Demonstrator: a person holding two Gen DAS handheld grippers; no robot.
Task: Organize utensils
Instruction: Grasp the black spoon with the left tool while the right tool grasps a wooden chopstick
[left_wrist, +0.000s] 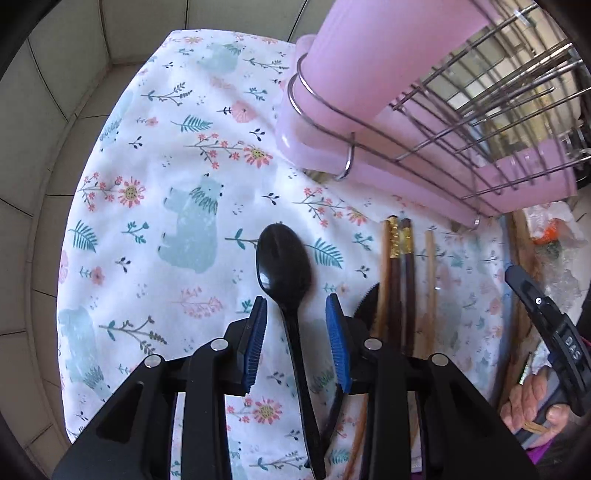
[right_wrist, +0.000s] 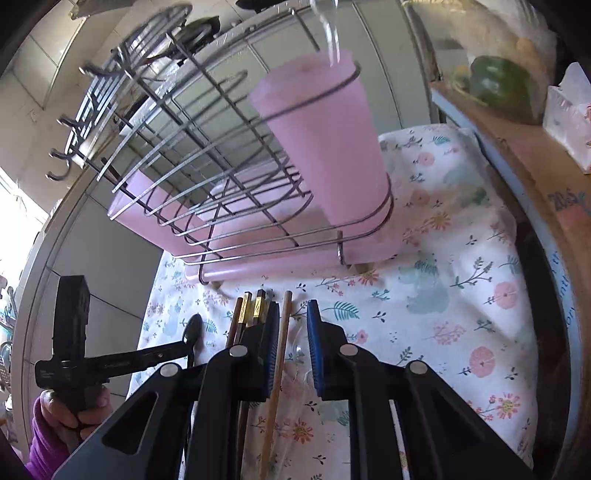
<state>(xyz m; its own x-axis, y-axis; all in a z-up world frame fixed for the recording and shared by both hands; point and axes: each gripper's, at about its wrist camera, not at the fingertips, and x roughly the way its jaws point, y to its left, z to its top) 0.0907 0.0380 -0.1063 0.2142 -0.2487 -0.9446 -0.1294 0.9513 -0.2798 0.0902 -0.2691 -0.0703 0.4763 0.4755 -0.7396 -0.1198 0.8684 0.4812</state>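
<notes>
Left gripper (left_wrist: 297, 306) jaws spread, straddling the neck of a black spoon (left_wrist: 284, 258) that lies flat on the flowered cloth (left_wrist: 155, 155), pads on either side, not touching it. Right gripper (right_wrist: 293, 332) jaws also spread, a light wooden chopstick (right_wrist: 282, 332) lying on the cloth between them; dark chopsticks with gold bands (right_wrist: 255, 306) lie just left of it. Wire rack (right_wrist: 192, 166) with a pink cup (right_wrist: 325, 147) stands on a pink tray (right_wrist: 258, 273) behind the utensils.
</notes>
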